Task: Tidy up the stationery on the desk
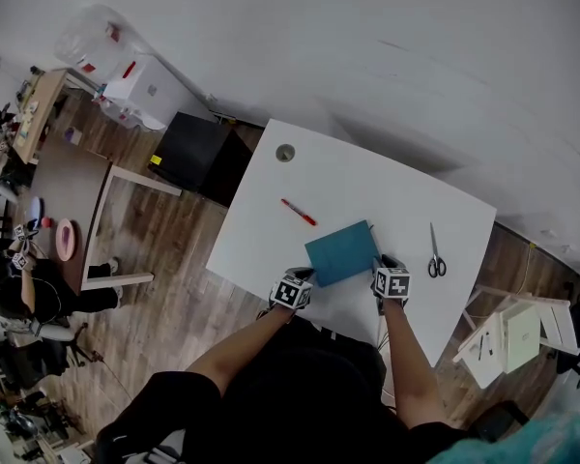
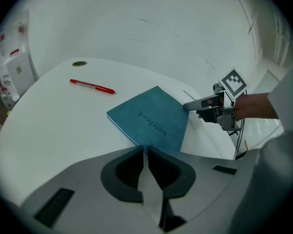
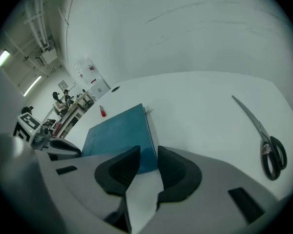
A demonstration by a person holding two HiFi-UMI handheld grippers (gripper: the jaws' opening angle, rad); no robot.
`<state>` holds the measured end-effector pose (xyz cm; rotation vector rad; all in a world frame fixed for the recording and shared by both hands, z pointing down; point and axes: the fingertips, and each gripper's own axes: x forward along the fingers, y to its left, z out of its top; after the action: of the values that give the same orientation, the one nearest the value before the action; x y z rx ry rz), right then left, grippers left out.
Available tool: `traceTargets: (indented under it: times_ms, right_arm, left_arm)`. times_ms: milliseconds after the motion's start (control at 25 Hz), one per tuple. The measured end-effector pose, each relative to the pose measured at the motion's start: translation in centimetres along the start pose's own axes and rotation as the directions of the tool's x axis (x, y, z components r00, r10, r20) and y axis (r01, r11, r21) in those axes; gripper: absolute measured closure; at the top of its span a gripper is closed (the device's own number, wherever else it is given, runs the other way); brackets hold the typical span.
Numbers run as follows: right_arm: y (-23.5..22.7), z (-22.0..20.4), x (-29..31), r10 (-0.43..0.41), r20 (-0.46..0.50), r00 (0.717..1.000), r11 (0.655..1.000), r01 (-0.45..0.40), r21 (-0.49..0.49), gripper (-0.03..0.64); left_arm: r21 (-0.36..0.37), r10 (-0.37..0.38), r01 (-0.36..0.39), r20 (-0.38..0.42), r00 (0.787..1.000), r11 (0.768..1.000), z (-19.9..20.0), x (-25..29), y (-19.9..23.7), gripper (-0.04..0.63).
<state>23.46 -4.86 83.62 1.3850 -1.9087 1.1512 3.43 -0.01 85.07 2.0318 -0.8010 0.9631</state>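
– Notebook [image 1: 341, 252] first: where does it lie?

– Flat on the white desk [image 1: 367, 177], teal cover up, close to the front edge and right between the two grippers. The red pen [image 1: 298, 212] lies apart from it toward the far left. The scissors [image 1: 435, 259] lie well off to its right with the blades together.

– What are the left gripper's fingers doing?

– The left gripper [image 2: 145, 151] has its jaws squeezed almost together, with only a thin slit between them. The notebook's near corner runs up to the tips and disappears behind them. I cannot tell whether the cover is pinched in that slit or merely lies past it.

– And the right one?

– The right gripper [image 3: 149, 155] is released, its jaws parted. Teal cover shows in the gap at their tips, at the notebook's near right corner. In the left gripper view its fingertips sit at the book's right edge.

– Is anything cut off or hard to read?

– In the right gripper view the pen is only a red stub past the notebook's far corner, and the scissors' handles fall toward the dim rim. In the head view both sets of jaws are too small to judge. The room at the left is too small and warped to make out.
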Motion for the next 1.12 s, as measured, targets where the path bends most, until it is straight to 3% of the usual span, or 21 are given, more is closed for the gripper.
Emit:
traceTargets:
  times_ms: [280, 520, 840, 1120]
  right_arm:
    - [0.2, -0.1, -0.3, 0.014, -0.014, 1.000, 0.999, -0.014, -0.038, 0.512]
    - [2.2, -3.1, -1.3, 0.017, -0.060, 0.998, 0.999, -0.020, -0.051, 0.512]
    - [8.1, -7.7, -1.1, 0.026, -0.064, 0.998, 0.995, -0.020, 0.095, 0.512]
    - [14.3, -9.7, -0.1, 0.000, -0.064, 0.998, 0.985, 0.011, 0.170, 0.515]
  left_arm:
    - [-0.073, 0.004, -0.003, 0.021, 1.000, 0.997, 0.1, 0.1, -0.3, 0.574]
    - [-0.074, 0.014, -0.012, 0.026, 1.000, 0.997, -0.4, -0.9, 1.5, 0.574]
    - [-0.051, 0.017, -0.015, 0.024, 1.000, 0.999, 0.2, -2.6, 5.9, 0.540]
    - [0.041, -0.018, 0.018, 0.010, 1.000, 0.999, 2.1, -4.9, 9.7, 0.511]
